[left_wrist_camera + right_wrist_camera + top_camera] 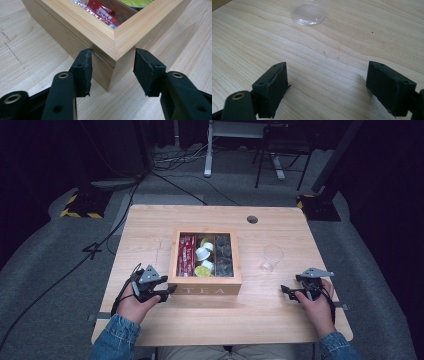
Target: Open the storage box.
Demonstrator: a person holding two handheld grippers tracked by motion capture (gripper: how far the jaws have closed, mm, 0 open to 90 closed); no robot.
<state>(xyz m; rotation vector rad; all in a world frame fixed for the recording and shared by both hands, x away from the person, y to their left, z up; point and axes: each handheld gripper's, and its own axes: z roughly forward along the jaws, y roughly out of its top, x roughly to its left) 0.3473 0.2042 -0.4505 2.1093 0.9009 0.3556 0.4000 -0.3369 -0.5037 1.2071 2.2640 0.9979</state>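
Observation:
A wooden tea box (205, 290) marked TEA sits mid-table with its top open to view. It holds red packets (186, 255), white and yellow pods (203, 253) and dark sachets (223, 254). My left gripper (167, 292) is at the box's near left corner. In the left gripper view that corner of the box (125, 37) wedges between the jaws of the left gripper (113, 62), and both pads (85, 67) touch its faces by the lid seam. My right gripper (286, 291) rests open near the right edge. In the right gripper view that gripper (327, 82) has only bare wood between its jaws.
A clear glass (272, 257) stands upright right of the box, ahead of the right gripper, its base (309, 12) at the top of the right gripper view. A round cable hole (252, 219) lies at the table's far edge. Cables trail off the left side.

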